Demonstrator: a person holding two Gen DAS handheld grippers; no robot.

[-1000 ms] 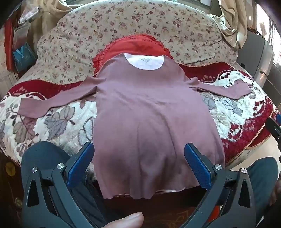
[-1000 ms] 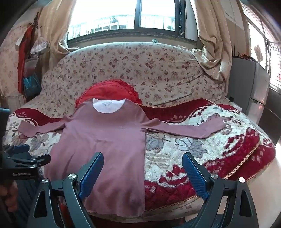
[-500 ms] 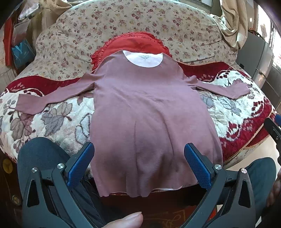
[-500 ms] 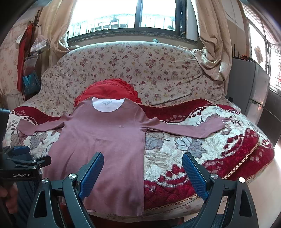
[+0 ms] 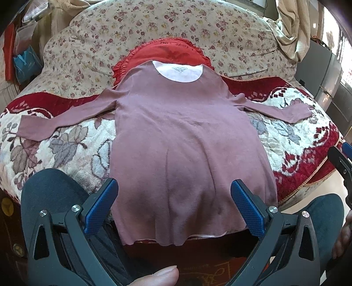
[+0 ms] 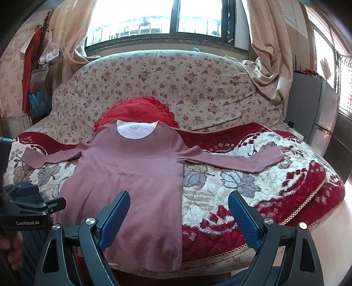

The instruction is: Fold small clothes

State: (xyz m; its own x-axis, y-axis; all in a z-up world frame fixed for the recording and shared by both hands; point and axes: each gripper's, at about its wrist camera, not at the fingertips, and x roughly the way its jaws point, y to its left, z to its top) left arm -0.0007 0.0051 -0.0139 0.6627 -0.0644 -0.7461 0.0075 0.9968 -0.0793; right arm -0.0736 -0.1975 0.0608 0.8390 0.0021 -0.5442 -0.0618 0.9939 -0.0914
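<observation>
Currently the mauve long-sleeved top point(image 5: 187, 140) is spread flat on the sofa point(image 6: 253, 189), hem overhanging; left gripper point(image 5: 173, 206) and right gripper point(image 6: 178, 217) are held released. The hem could be dragged off.

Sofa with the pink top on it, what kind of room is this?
Probably a home living room: a flowery sofa under a curtained window, with a red cushion and the pink top spread out.

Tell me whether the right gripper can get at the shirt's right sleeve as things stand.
Probably yes. The right gripper is open and empty, and the right sleeve lies flat and uncovered on the sofa blanket, with nothing between them.
</observation>
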